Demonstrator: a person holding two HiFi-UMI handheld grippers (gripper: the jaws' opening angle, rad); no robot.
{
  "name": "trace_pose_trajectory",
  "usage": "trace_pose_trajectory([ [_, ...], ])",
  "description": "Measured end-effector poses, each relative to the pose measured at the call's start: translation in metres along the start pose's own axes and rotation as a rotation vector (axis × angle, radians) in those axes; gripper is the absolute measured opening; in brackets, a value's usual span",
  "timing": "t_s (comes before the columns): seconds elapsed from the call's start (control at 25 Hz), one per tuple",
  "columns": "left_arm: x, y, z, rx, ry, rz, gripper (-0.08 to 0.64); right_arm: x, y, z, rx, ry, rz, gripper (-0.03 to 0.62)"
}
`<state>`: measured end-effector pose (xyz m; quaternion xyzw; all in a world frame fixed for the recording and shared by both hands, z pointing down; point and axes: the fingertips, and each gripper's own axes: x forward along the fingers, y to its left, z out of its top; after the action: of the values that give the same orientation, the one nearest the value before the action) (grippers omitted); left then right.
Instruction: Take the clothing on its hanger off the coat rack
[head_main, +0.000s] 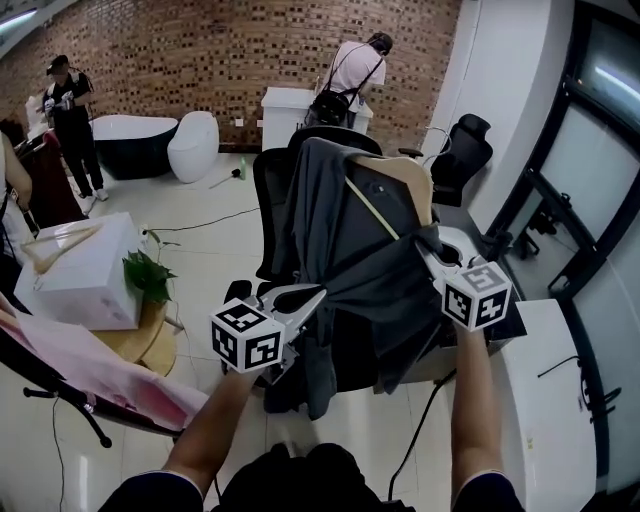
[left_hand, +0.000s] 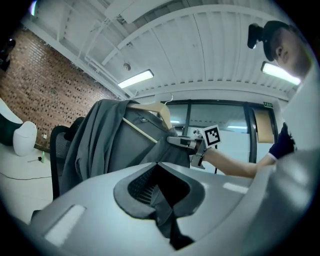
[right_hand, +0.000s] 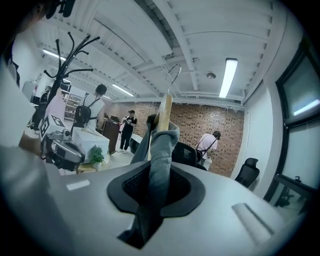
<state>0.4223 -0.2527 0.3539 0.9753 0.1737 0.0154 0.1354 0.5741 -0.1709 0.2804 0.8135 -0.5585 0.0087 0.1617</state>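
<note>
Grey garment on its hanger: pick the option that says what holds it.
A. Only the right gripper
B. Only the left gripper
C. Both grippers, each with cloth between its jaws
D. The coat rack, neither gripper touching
C: the left gripper and the right gripper each have cloth of the grey garment pinched between their jaws, and the hanger's hook hangs on nothing, apart from the coat rack.

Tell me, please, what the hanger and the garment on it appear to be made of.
The hanger looks like pale, smooth wood, from its tan sheen; its hook seems thin metal wire. The garment appears soft, matte grey fabric, since it drapes in folds.
</note>
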Motion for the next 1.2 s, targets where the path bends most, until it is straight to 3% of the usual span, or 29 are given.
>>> trace_pose_trajectory([
  [0.24, 0.02, 0.039, 0.009, -0.006, -0.008, 0.067, 0.011, 0.054, -0.025, -0.003, 0.013, -0.02, 0.031, 0.044],
  [0.6, 0.041, 0.075, 0.012, -0.014, -0.006, 0.199, 0.011, 0.127, -0.037, -0.002, 0.008, -0.047, 0.182, 0.044],
  [0.84, 0.034, 0.093, -0.01, -0.063, 0.004, 0.288, 0.011, 0.154, -0.023, -0.037, 0.037, -0.015, 0.259, 0.044],
  [1.2, 0.012, 0.111, -0.074, -0.186, 0.061, 0.396, 0.011, 0.18, 0.016, -0.11, 0.086, 0.069, 0.336, 0.041],
])
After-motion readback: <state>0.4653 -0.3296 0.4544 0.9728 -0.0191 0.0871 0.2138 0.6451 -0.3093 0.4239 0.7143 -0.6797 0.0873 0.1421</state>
